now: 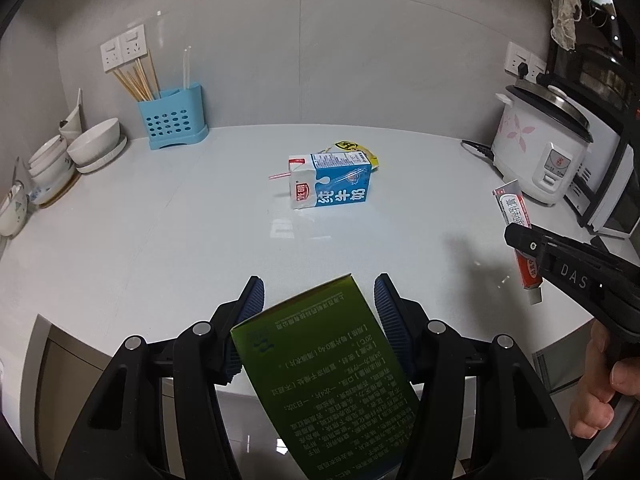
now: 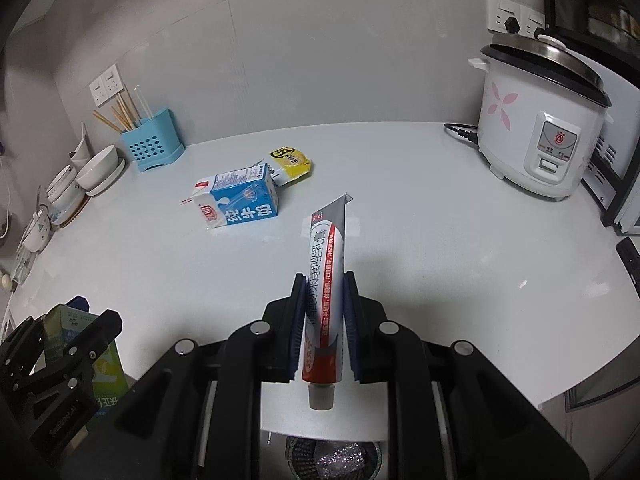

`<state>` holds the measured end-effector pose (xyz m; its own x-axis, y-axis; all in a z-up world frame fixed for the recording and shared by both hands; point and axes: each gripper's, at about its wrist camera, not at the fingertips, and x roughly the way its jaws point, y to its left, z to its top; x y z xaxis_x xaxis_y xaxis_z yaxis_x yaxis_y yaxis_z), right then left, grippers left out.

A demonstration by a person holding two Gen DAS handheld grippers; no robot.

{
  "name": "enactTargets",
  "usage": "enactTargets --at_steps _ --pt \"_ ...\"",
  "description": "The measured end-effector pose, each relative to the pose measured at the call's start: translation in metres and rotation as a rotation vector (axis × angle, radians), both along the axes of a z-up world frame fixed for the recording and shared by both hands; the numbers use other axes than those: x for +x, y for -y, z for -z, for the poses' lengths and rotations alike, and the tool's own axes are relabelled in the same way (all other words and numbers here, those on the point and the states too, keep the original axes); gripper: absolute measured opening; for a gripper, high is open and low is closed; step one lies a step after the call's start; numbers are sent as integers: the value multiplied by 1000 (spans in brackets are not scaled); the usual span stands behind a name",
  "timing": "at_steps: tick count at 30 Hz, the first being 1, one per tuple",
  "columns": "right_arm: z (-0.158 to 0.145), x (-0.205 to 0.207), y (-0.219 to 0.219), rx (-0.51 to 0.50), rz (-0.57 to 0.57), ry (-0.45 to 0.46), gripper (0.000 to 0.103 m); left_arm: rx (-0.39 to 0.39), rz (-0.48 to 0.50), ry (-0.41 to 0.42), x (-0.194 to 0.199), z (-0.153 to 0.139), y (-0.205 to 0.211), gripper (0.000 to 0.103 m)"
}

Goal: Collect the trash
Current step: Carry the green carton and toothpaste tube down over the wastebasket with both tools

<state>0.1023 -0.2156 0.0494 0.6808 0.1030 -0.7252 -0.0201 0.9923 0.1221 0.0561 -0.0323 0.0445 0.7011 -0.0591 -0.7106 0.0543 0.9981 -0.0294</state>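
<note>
My left gripper (image 1: 319, 298) holds a green box (image 1: 328, 380) by its left side; the right pad stands clear of it. It also shows in the right wrist view (image 2: 100, 364), held above the counter's front edge. My right gripper (image 2: 324, 284) is shut on a red and white tube (image 2: 326, 280), cap end toward me; the tube also shows in the left wrist view (image 1: 516, 232). A blue milk carton (image 1: 330, 184) with a straw lies on its side mid-counter, also in the right wrist view (image 2: 236, 204). A yellow wrapper (image 2: 290, 162) lies behind it.
A blue utensil holder (image 1: 172, 120) and stacked bowls (image 1: 94, 146) stand at the back left. A white rice cooker (image 2: 540, 128) stands at the right with its cord. A bin opening (image 2: 332, 456) shows below the counter edge (image 2: 520, 396), under my right gripper.
</note>
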Motion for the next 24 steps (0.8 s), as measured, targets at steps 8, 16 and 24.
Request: enactTargets --at_steps 8,16,24 --pt "6 -59 1 35 -20 35 18 -6 31 19 -48 11 3 57" --pt "24 -109 4 70 -41 61 18 -12 47 50 -91 32 1 57" --pt "60 -161 -2 49 -63 88 18 -39 48 55 -130 73 -4 57"
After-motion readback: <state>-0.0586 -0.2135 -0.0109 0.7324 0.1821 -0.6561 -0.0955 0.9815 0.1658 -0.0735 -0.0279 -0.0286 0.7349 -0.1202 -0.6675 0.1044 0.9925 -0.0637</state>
